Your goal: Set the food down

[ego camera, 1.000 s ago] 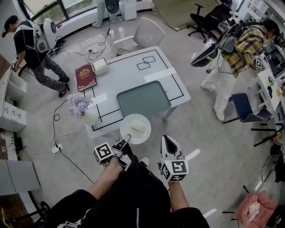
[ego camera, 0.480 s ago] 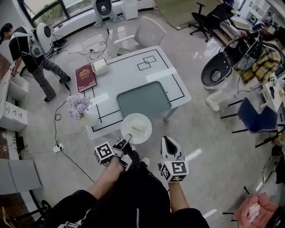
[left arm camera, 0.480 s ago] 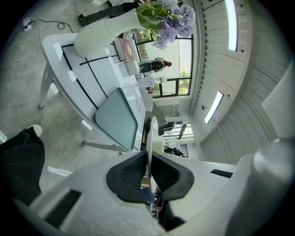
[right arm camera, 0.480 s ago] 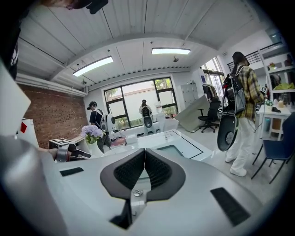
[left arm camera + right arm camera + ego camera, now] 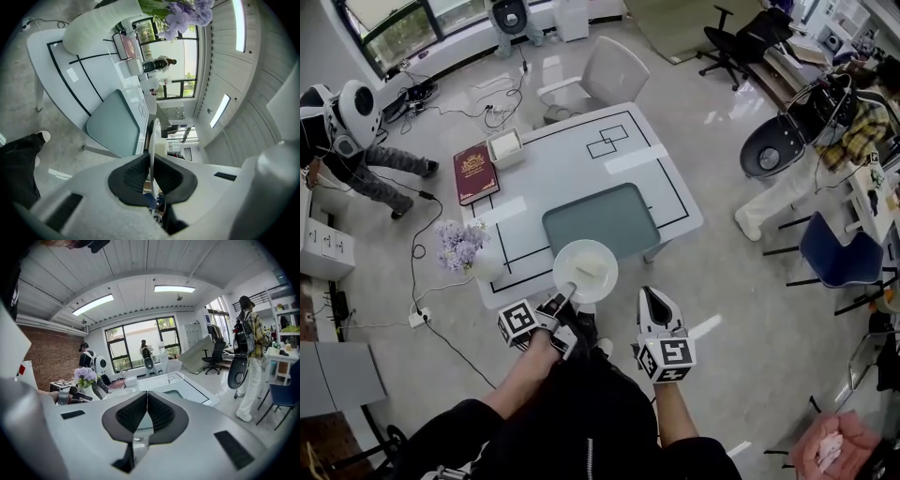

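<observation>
A white plate (image 5: 585, 271) carrying a pale block of food (image 5: 589, 269) hangs over the front edge of the white table (image 5: 656, 155). My left gripper (image 5: 565, 294) is shut on the plate's near rim. In the left gripper view the plate (image 5: 152, 136) shows edge-on, pinched between the black pads (image 5: 133, 176), with the food (image 5: 161, 147) beyond it. My right gripper (image 5: 654, 302) hovers to the right of the plate, off the table, shut with nothing in it. Its jaws (image 5: 147, 394) meet in the right gripper view.
A teal placemat (image 5: 600, 220) lies just beyond the plate. A vase of purple flowers (image 5: 463, 246) stands at the table's front left corner, a red book (image 5: 474, 172) and a white box (image 5: 504, 148) at the back left. A chair (image 5: 605, 70) faces the far side. People stand around.
The plate and both grippers hold about the same place. The person at the left has walked further left, and the person at the right has moved toward the frame's edge.
</observation>
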Action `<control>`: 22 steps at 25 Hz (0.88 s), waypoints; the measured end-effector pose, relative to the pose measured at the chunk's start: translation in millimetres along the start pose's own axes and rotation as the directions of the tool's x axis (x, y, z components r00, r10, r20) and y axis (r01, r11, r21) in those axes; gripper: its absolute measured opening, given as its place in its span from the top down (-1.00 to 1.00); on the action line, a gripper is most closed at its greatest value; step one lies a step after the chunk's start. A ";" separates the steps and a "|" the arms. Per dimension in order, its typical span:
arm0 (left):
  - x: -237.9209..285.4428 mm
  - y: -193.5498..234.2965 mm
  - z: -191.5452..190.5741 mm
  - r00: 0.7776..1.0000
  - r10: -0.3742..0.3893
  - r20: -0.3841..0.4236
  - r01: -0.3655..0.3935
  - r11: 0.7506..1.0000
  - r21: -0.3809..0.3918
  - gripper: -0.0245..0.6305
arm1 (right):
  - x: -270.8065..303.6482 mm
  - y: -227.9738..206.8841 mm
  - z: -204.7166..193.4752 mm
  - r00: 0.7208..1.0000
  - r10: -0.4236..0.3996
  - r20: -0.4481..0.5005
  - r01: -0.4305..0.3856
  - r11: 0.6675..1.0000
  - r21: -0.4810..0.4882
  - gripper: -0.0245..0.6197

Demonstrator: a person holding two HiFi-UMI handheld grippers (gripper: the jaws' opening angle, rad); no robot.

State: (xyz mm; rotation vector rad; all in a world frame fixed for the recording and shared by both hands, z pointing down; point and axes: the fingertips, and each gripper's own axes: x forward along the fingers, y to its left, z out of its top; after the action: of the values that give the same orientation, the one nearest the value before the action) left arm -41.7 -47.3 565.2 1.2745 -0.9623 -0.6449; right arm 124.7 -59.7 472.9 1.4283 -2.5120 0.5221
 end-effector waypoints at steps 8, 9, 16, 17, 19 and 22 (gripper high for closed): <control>35.9 -2.3 32.7 1.000 -0.007 -0.013 0.007 1.000 0.001 0.86 | 45.4 -8.8 20.7 1.000 -0.004 -0.009 0.003 1.000 -0.019 0.89; 39.8 -2.0 36.4 1.000 -0.005 -0.016 0.005 1.000 0.001 0.86 | 50.5 -9.2 22.7 1.000 -0.004 -0.011 0.004 1.000 -0.022 0.89; 64.0 3.6 59.4 0.999 0.006 -0.045 -0.006 1.000 -0.003 0.86 | 79.1 -12.5 29.1 0.999 -0.026 -0.034 0.025 0.999 -0.027 0.89; 67.3 5.4 63.3 0.999 0.008 -0.049 -0.009 1.000 -0.002 0.86 | 83.3 -12.0 29.6 0.999 -0.029 -0.037 0.028 0.999 -0.027 0.89; 74.9 10.5 70.7 0.998 0.018 -0.062 -0.018 1.000 -0.002 0.86 | 91.5 -11.0 29.8 0.998 -0.037 -0.042 0.036 0.999 -0.027 0.89; 87.7 19.6 79.7 0.996 0.033 -0.083 -0.033 0.999 -0.002 0.86 | 102.1 -11.3 26.1 0.997 -0.051 -0.056 0.050 0.998 -0.024 0.89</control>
State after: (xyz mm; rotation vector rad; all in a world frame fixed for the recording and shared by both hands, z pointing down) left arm -71.1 -156.5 605.5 1.2699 -0.9114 -0.5635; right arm 82.2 -155.9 486.5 1.4439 -2.4236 0.5155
